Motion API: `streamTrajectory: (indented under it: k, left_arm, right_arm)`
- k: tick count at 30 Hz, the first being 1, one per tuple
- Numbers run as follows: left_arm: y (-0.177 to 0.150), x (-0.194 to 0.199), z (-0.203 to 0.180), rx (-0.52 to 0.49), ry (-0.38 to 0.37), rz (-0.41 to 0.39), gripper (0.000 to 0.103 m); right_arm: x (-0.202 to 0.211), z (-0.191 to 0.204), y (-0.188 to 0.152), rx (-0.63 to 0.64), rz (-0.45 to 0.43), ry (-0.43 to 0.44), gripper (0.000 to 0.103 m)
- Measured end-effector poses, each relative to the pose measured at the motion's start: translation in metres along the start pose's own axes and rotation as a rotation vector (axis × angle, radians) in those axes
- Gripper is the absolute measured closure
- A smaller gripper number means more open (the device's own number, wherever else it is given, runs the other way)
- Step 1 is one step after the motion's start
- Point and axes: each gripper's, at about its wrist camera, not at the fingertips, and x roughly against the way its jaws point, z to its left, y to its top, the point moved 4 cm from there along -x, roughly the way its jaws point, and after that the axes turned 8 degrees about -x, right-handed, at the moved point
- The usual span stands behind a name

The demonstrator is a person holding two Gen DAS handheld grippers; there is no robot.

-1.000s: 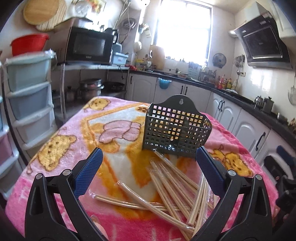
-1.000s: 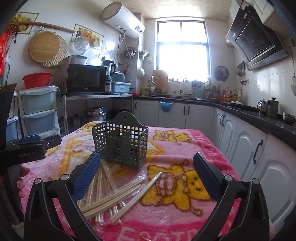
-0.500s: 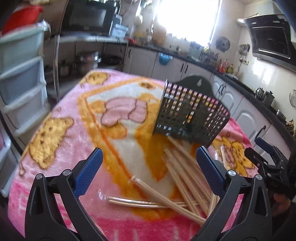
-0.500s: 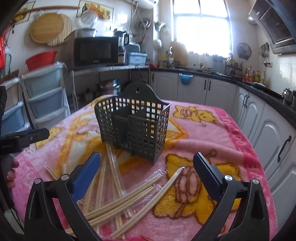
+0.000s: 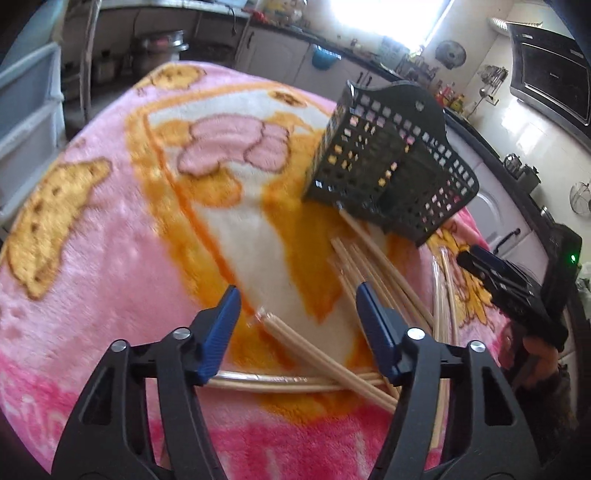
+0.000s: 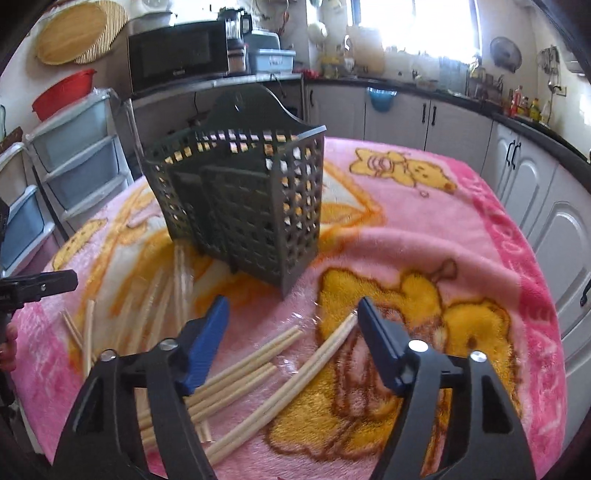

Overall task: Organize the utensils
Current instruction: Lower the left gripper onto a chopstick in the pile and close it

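Both tongs, left gripper (image 5: pixel 297 306) and right gripper (image 6: pixel 291 317), are closing over loose chopsticks (image 5: pixel 325 362), nothing clamped yet (holder (image 6: pixel 240 206) waiting at 12 o'clock).

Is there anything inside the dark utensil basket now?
The utensil basket shows only its own divider walls near the top; its bottom is hidden. All visible chopsticks lie outside on the blanket.

Daylight from window (image 6: pixel 417 33) at rear, blown out to white glare. Blanket (image 5: pixel 110 258) motion-blurred in left view. Right view sharper. Fisheye bending and dark vignette at edges. Shadows soft.
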Motion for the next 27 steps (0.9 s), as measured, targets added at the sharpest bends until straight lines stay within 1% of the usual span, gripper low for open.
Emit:
streamTrajectory:
  k: [1,3,6,7,9,12,14,16,17,18,19,20,21,22,24,27]
  left_arm:
    - [-0.002,-0.002,0.000,0.002,-0.004,0.010,0.048]
    - [-0.002,-0.005,-0.001,0.002,-0.006,0.022,0.048]
    - [-0.005,-0.010,0.003,0.007,0.000,0.045,0.053]
    - [-0.006,-0.011,0.004,0.015,-0.008,0.053,0.054]
    - [-0.009,-0.014,0.005,0.014,0.002,0.065,0.054]
    - [-0.013,-0.019,0.008,0.022,0.005,0.083,0.061]
    - [-0.015,-0.021,0.009,0.025,0.009,0.081,0.065]
    - [-0.016,-0.021,0.009,0.020,0.026,0.078,0.069]
    - [-0.016,-0.022,0.008,0.021,0.028,0.078,0.070]
    - [-0.015,-0.021,0.008,0.022,0.029,0.077,0.070]
    - [-0.015,-0.021,0.008,0.020,0.032,0.075,0.074]
    - [-0.016,-0.021,0.007,0.014,0.037,0.073,0.078]
    - [-0.016,-0.021,0.007,0.012,0.042,0.072,0.080]
    - [-0.017,-0.021,0.007,0.014,0.042,0.069,0.082]
    - [-0.016,-0.022,0.009,0.009,0.045,0.062,0.086]
    - [-0.012,-0.023,0.012,0.015,0.040,0.048,0.095]
  right_arm:
    - [-0.003,-0.002,0.000,-0.003,0.012,0.007,0.041]
    - [-0.009,-0.003,0.001,0.005,0.030,0.016,0.050]
    - [-0.021,-0.007,0.002,0.007,0.073,0.031,0.058]
    - [-0.025,-0.008,0.002,0.005,0.084,0.030,0.060]
    - [-0.031,-0.010,0.002,0.005,0.100,0.032,0.062]
    - [-0.038,-0.013,0.002,0.005,0.126,0.031,0.063]
    - [-0.044,-0.016,0.002,-0.004,0.145,0.029,0.064]
    - [-0.050,-0.020,0.000,-0.021,0.168,0.034,0.068]
    - [-0.052,-0.022,-0.001,-0.032,0.176,0.038,0.073]
    - [-0.053,-0.022,-0.001,-0.037,0.179,0.044,0.076]
    - [-0.055,-0.022,-0.002,-0.041,0.180,0.043,0.079]
    - [-0.056,-0.021,-0.002,-0.040,0.178,0.039,0.086]
    - [-0.056,-0.021,-0.003,-0.041,0.173,0.039,0.092]
    - [-0.054,-0.020,-0.003,-0.046,0.167,0.047,0.096]
    - [-0.051,-0.019,-0.002,-0.046,0.155,0.053,0.100]
    - [-0.045,-0.018,-0.001,-0.048,0.133,0.060,0.100]
